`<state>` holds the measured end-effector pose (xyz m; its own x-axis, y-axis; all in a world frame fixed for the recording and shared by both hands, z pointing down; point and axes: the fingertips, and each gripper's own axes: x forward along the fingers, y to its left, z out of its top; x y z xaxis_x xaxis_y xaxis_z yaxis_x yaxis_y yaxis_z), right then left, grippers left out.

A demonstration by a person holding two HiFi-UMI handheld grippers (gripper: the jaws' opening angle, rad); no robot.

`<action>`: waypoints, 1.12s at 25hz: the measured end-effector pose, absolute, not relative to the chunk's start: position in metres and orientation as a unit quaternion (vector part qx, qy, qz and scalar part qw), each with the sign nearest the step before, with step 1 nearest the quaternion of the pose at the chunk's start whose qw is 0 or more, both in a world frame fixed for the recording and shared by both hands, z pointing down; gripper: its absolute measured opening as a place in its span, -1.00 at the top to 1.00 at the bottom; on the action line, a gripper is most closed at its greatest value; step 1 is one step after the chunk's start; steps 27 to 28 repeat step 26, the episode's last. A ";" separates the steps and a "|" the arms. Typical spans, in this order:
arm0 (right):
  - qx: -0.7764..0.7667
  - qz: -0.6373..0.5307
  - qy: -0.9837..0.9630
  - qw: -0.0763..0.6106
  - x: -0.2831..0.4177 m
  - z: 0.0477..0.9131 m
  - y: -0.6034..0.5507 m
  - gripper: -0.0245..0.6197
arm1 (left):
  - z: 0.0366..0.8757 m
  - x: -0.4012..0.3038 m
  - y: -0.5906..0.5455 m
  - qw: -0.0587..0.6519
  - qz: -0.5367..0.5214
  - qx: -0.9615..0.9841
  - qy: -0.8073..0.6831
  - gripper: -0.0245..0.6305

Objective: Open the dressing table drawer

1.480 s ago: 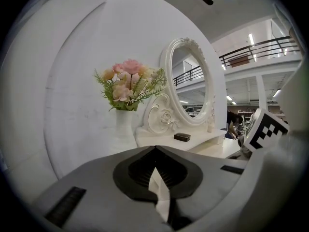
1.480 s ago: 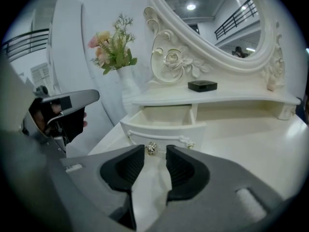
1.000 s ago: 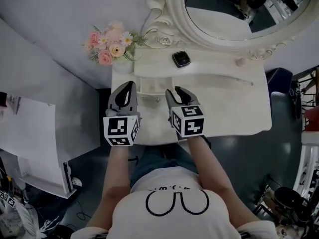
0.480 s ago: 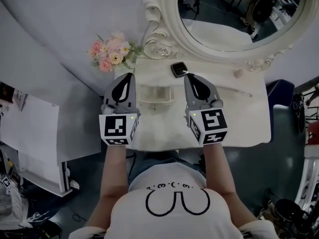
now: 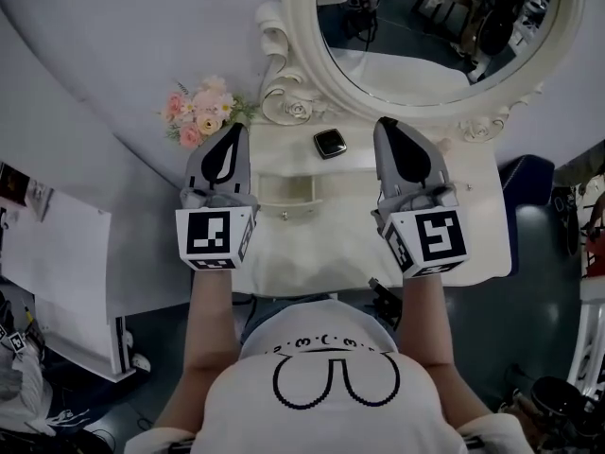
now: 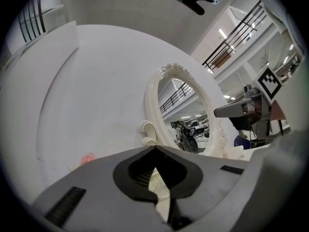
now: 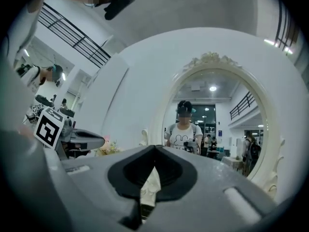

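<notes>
Nearest the person, a white T-shirt (image 5: pixel 336 386) bears a black line drawing. Just beyond it, the cubes (image 5: pixel 213 239) at the grippers' near ends show black-and-white square markers. Farther on, the left gripper (image 5: pixel 235 132) has its jaws pressed together with nothing between them. The right gripper (image 5: pixel 388 127) is likewise closed and empty. Between them, closer to the left one, the drawer (image 5: pixel 284 193) of the white dressing table (image 5: pixel 473 230) appears pulled out, its pale inside showing, with a small knob (image 5: pixel 284 215) on its near face. Beyond lie a small dark square object (image 5: pixel 329 143), pink flowers (image 5: pixel 197 116) at far left, and the ornate oval mirror (image 5: pixel 425 26).
</notes>
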<state>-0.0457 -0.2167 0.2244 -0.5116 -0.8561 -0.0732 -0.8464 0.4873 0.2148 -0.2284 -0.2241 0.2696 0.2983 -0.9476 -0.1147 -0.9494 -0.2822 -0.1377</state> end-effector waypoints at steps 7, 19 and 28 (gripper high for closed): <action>0.492 -0.119 -0.862 0.025 -0.045 0.223 -0.217 0.93 | 0.259 -0.224 -0.229 0.099 0.009 -0.802 0.589 0.93; 0.491 -0.118 -0.863 0.028 -0.043 0.224 -0.217 0.93 | 0.255 -0.223 -0.230 0.100 0.011 -0.799 0.592 0.93; 0.495 -0.121 -0.861 0.015 -0.040 0.223 -0.209 0.93 | 0.251 -0.221 -0.226 0.106 0.015 -0.800 0.591 0.93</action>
